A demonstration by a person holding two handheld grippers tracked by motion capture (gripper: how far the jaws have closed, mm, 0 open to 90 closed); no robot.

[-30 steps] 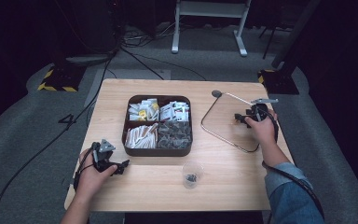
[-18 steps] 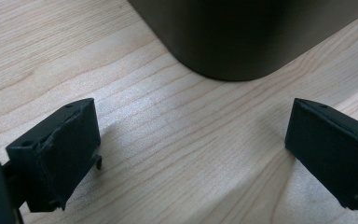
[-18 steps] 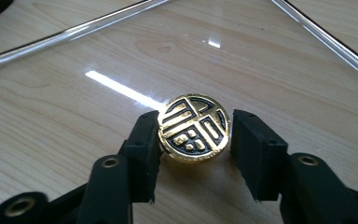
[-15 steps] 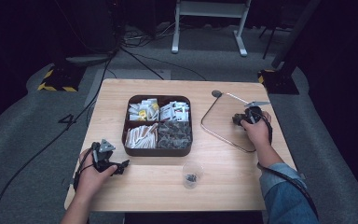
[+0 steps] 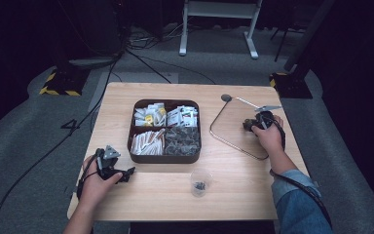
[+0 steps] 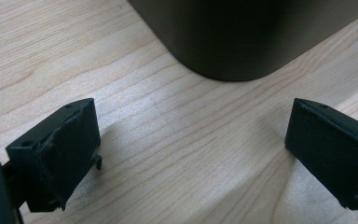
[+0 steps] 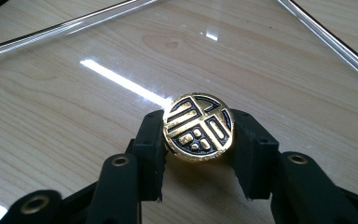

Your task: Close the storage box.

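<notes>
Right gripper view: right gripper (image 7: 198,154) pinches gold knob (image 7: 198,134) of glass lid (image 7: 98,70); left gripper (image 6: 191,154) spread beside tray (image 6: 242,37).

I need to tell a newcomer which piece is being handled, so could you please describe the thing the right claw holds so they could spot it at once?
Start at the wooden table and find the clear glass lid lying right of the dark compartment tray. At the lid's centre sits its round knob, pinched by the right claw. It is the only gold thing there, patterned with black lines.
</notes>
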